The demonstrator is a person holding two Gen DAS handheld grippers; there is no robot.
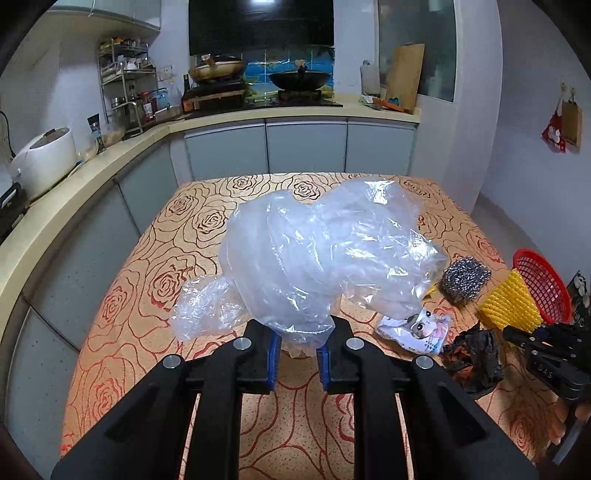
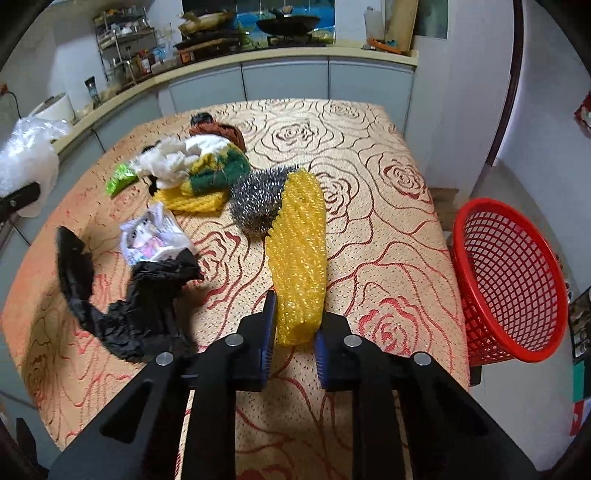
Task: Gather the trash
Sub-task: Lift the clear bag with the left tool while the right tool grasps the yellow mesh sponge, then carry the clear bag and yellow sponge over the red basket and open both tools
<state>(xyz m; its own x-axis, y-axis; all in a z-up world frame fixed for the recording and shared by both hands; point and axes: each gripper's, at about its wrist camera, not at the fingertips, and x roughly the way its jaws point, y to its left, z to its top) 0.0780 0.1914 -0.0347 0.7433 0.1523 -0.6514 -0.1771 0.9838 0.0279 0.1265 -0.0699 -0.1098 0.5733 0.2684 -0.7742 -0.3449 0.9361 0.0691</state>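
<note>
The left gripper (image 1: 300,341) has its jaws clamped on a clear bag (image 1: 325,254) billowing ahead of them. The right gripper's (image 2: 294,334) jaws pinch a yellow net (image 2: 299,258), with the red basket (image 2: 509,280) off to their right beside the table (image 2: 388,229).

A small kitchen with pale bluish-white walls (image 1: 524,110) under dim indoor light. A cream countertop (image 1: 110,155) curves along the left and back walls above grey-blue cabinet doors (image 1: 306,147). On it sit a white rice cooker (image 1: 42,158), a metal rack (image 1: 125,92) of jars and bottles, and a stove carrying 2 woks (image 1: 258,72) before a blue tiled splashback. A dark window or hood (image 1: 260,26) reflects a lamp. A wooden cutting board (image 1: 404,77) leans at the right. The table (image 1: 155,295) wears a tan cloth with red rose outlines
</note>
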